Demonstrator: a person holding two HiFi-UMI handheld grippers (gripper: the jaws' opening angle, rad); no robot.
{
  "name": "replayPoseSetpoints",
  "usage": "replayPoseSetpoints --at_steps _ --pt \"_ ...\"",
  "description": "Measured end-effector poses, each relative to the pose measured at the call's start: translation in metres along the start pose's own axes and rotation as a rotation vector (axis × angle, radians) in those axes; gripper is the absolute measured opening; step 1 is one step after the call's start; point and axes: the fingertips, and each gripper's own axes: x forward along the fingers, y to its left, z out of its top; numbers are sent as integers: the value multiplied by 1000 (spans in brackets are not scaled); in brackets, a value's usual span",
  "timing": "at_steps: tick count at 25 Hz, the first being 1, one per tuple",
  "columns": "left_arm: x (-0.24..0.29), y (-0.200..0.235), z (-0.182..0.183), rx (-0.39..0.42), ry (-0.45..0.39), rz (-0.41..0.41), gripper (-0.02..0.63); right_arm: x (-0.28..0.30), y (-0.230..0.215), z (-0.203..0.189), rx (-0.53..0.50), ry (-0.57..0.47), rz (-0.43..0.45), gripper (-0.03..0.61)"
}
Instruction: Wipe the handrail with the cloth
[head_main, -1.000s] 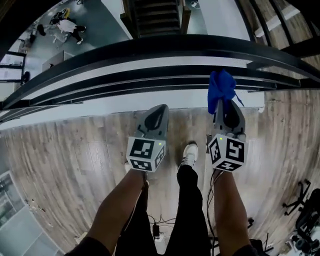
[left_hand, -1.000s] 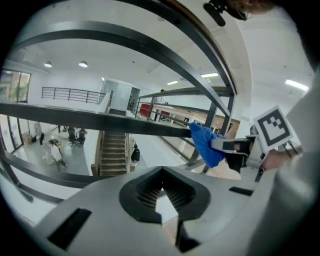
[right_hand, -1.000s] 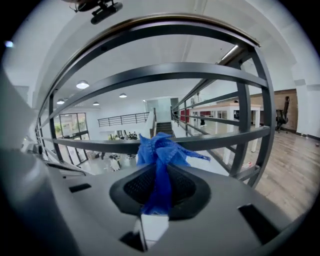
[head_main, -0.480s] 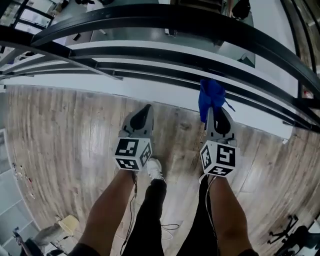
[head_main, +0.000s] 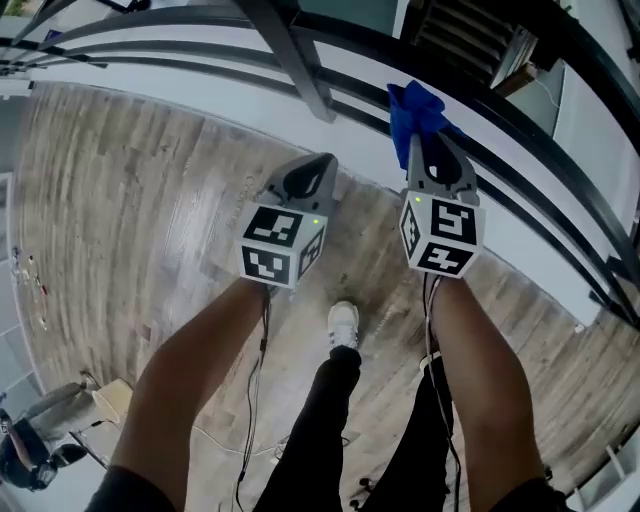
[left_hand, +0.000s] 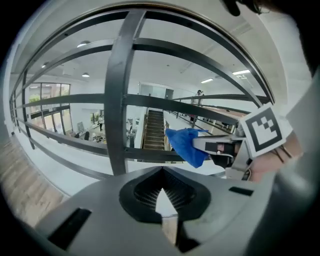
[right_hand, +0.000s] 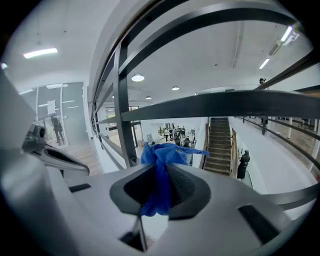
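The right gripper (head_main: 428, 150) has its fingers clamped on the blue cloth (head_main: 415, 105), which sticks out in a bunch from the tips, up in the upper middle of the head view, over the dark bars; the left gripper (head_main: 320, 168) sits beside it, left of middle, with its fingers together and nothing in them; in the right gripper view the cloth (right_hand: 162, 155) hangs low in the middle, under the wide handrail (right_hand: 225, 105) and not on it, so I think the wipe has not begun; what could go wrong: only a small bit of cloth looks pinched, so a hard rub might pull it free, and it could drop between the bars to the floor far below; the cloth is bunched up too, so the hard tips might scrape the rail; the head view shows both arms, a white shoe (head_main: 343, 325) and the wood floor (head_main: 130, 200), which the other views do not; the left gripper view alone shows the cloth (left_hand: 185, 145) from the side, close to a post (left_hand: 117, 100); the right gripper view alone shows the stairs (right_hand: 220, 145) and people below.
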Motion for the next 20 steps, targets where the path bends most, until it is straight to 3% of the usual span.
replayPoseSetpoints --at_steps 5,8,14,20 --pt "-8 100 6 -69 -39 147 5 68 52 10 29 44 11 72" --pt "-12 135 12 -102 -50 169 5 100 73 16 55 62 23 72" --pt "-23 160 4 -119 -32 158 5 146 94 7 133 117 0 72" --pt "-36 150 3 -92 -23 125 5 149 83 -9 38 200 -47 72"
